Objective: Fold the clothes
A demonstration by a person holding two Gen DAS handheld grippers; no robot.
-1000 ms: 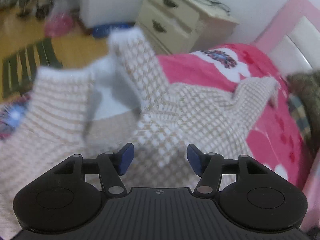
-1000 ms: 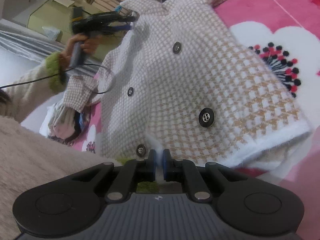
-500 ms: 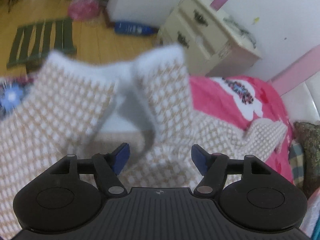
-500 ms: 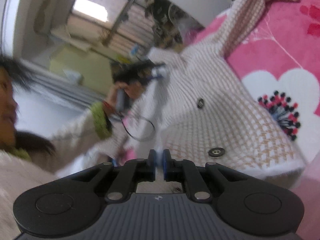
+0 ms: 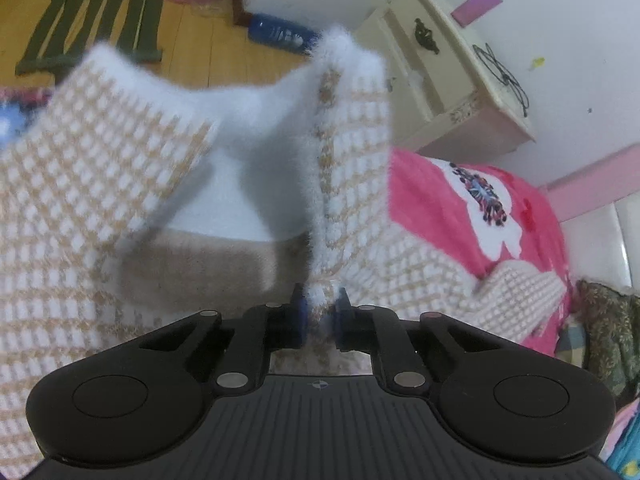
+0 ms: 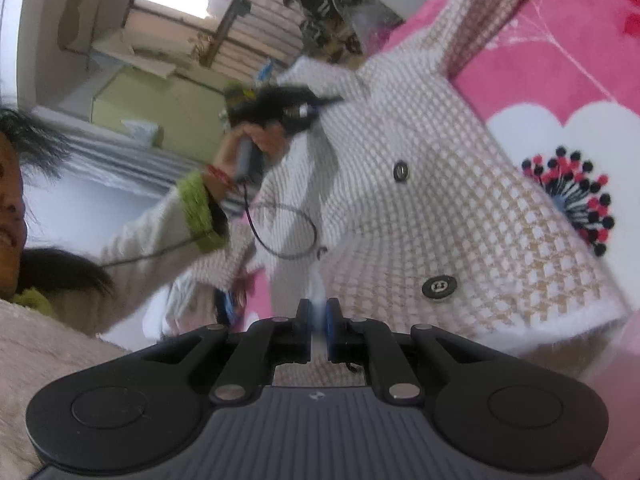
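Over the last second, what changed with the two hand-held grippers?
The left hand-held gripper has just closed its jaws on the white fuzzy edge of the checked cardigan; before, they stood open around it. The right hand-held gripper stayed shut on the cardigan's hem, lifting it.

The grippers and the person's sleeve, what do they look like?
Each gripper, the left gripper and the right gripper, has a black ribbed body, two round black discs, silver pivot pins and blue finger pads. A thin black cable hangs from the left one. The fuzzy cream sleeve has a green cuff.
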